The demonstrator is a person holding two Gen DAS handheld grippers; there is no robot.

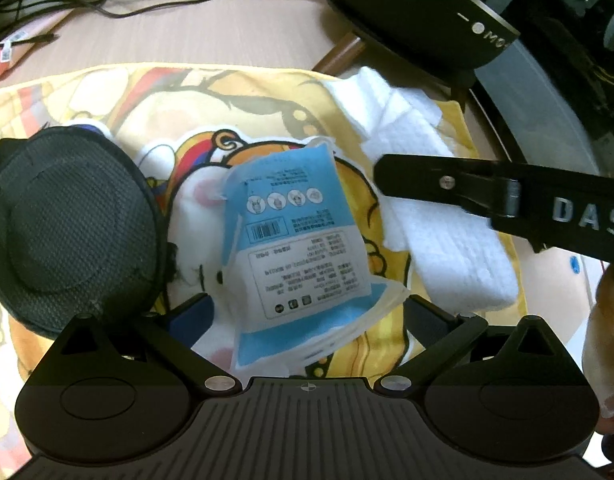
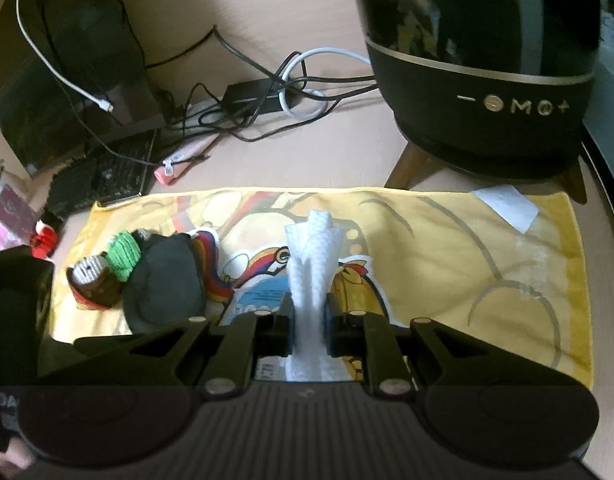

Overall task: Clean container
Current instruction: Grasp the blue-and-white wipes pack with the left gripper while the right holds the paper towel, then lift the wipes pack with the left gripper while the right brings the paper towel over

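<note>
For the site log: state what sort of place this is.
Probably a home desk: a tangle of cables, a keyboard, a speaker-like black device on wooden legs, and a cartoon-print towel spread on the tabletop.

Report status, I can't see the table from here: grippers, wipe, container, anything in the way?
Right gripper shut on white wipe. Left gripper around blue wipe packet, grip unclear. Black case beside packet, untouched.

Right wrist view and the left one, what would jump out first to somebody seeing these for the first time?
Probably the white wipe pinched upright in the shut right gripper, over the yellow cartoon towel. Next, the blue and white wipe packet between the left gripper's fingers, beside the black mesh case. The glossy black appliance looms behind the towel, on the right.
</note>
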